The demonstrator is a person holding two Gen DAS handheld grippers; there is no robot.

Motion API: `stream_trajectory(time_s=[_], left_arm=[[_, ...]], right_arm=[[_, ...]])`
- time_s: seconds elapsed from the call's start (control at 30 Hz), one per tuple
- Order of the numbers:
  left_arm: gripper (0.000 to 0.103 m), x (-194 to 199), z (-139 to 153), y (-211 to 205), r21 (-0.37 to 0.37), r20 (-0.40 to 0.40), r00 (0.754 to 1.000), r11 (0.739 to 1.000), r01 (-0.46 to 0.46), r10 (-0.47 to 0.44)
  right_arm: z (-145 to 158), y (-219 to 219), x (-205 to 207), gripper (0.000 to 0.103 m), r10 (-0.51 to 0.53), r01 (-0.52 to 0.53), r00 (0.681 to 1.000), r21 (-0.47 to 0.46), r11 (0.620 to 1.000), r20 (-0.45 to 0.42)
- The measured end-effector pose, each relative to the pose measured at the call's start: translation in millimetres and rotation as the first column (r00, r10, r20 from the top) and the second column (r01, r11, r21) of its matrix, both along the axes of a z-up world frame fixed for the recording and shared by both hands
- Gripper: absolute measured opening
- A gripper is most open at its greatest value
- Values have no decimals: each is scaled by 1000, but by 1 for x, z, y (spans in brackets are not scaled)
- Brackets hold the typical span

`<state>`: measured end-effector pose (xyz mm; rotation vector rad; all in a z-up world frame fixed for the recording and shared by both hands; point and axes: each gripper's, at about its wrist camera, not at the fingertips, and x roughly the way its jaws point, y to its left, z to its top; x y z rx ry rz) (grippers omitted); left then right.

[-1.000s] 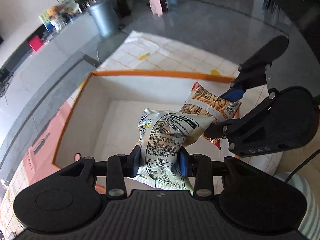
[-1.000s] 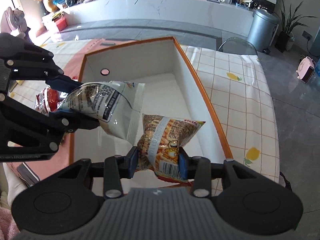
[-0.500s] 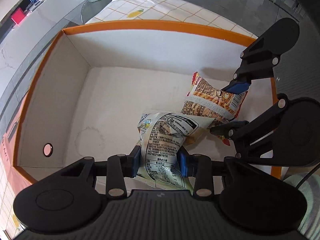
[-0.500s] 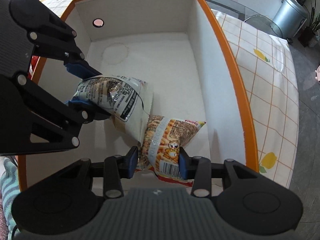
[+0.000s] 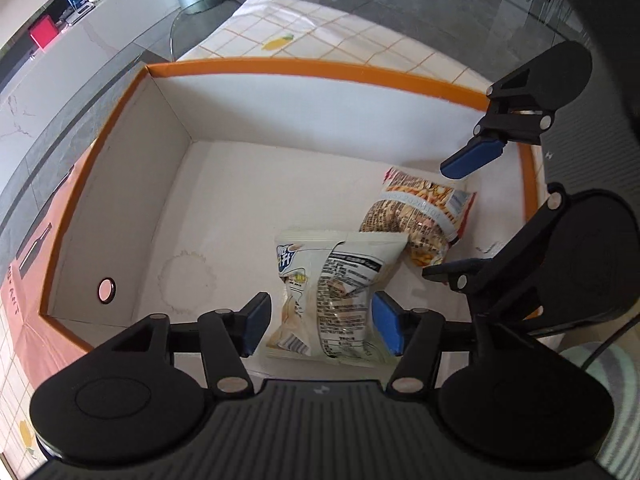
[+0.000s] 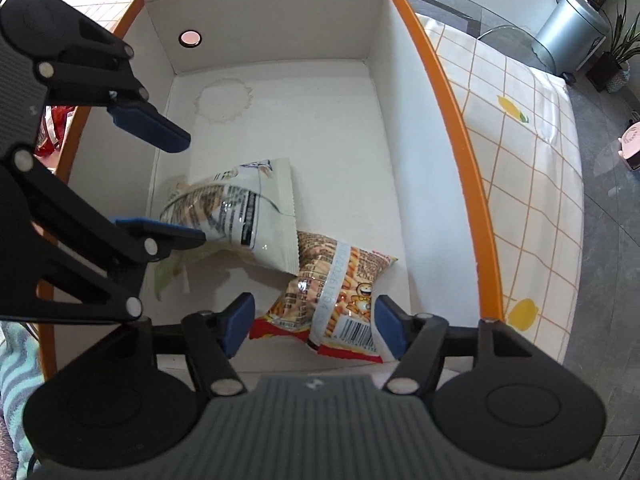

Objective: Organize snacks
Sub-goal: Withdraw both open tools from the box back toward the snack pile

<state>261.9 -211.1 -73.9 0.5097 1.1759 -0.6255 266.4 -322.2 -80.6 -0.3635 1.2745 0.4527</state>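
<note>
A white snack bag [image 5: 336, 292] lies on the floor of the orange-rimmed white box [image 5: 320, 70], between the open jaws of my left gripper [image 5: 320, 322]. An orange snack bag [image 5: 424, 220] lies beside it, partly under its corner. In the right wrist view the orange bag [image 6: 336, 300] lies between the open jaws of my right gripper [image 6: 314, 326], and the white bag [image 6: 240, 216] overlaps its far end. My left gripper [image 6: 176, 188] shows there open around the white bag. My right gripper [image 5: 460, 220] shows open in the left wrist view.
The box [image 6: 460, 128] sits on a cream checked cloth with lemon prints [image 6: 528, 160]. A red snack bag [image 6: 52, 128] lies outside the box's left wall. A grey bin [image 6: 572, 28] and a plant [image 6: 620, 52] stand on the floor beyond.
Both grippers lowered into the box and opened. The white bag and the orange bag dropped from the jaws onto the box floor.
</note>
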Motion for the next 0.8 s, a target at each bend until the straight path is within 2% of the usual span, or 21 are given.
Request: stream_trajectory(time_s=[0.17,0.3,0.43,0.63,0.8], left_arm=[[70,-16,30,7,-26,42,999,1000,-5,6],[70,-35,56,17,-41,101,995,999,-19,23],[70,-55,89,36,-95,163,984,994,-55,70],[70,-90,127,70,-183,239,954,973,-138,180],[70,-121,143,96,-204,317,917,962,-184,243]], right_arm=[[25,-1,-12,76,-3,4,998,-23,1000,57],[52,0,-28,76,-28,30,996,-19,999,86],[83,4,-46,76,-57,56,991,10,998,122],[116,24,-80,76,-128,116,980,85,990,153],[131,48,-112,76,-165,143,969,127,982,186]])
